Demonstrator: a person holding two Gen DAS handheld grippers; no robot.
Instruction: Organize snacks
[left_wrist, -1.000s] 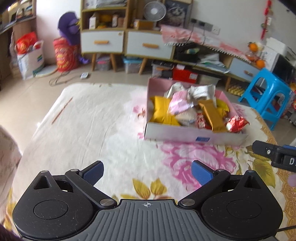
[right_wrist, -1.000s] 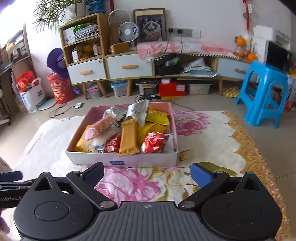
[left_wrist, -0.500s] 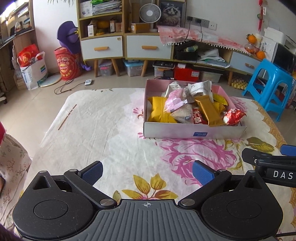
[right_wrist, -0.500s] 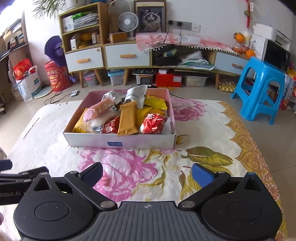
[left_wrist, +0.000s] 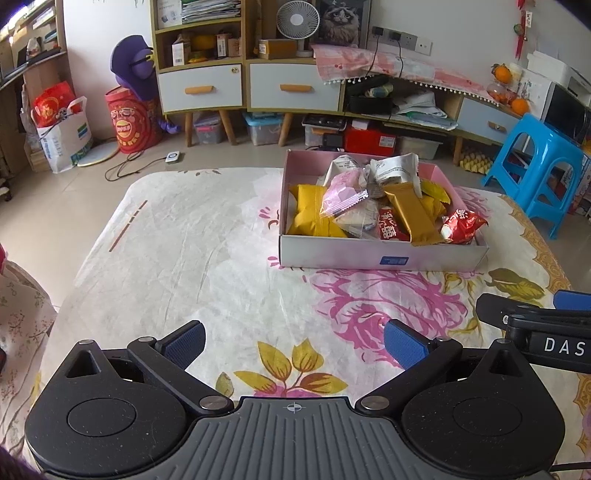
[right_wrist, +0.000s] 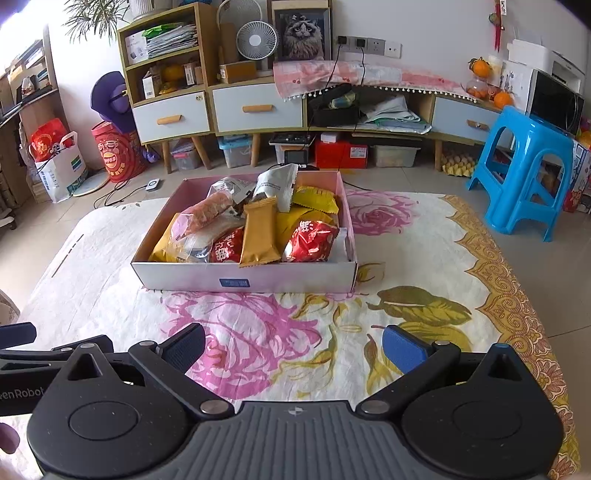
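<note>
A shallow pink-lined cardboard box (left_wrist: 382, 255) (right_wrist: 243, 277) sits on a floral tablecloth, heaped with several snack packets: a yellow bag (left_wrist: 312, 216), a gold bar wrapper (right_wrist: 259, 233), a red foil packet (right_wrist: 312, 242) and a white pouch (right_wrist: 279, 184). My left gripper (left_wrist: 293, 341) stands open over the cloth, well short of the box and to its left, with nothing between its fingers. Facing the box's front wall, my right gripper (right_wrist: 293, 345) is open and empty too. Its body (left_wrist: 535, 325) shows at the right edge of the left wrist view.
The tablecloth (left_wrist: 192, 251) spreads wide left of the box. Behind the table are a drawer cabinet (right_wrist: 221, 107), a fan (right_wrist: 256, 40) and floor clutter. A blue plastic stool (right_wrist: 524, 173) stands right of the table. A patterned sleeve (left_wrist: 18, 314) shows at the left edge.
Both grippers have drawn back and risen from the box, so it looks smaller and farther. The snacks in the box have not moved. Both jaws stayed open.
</note>
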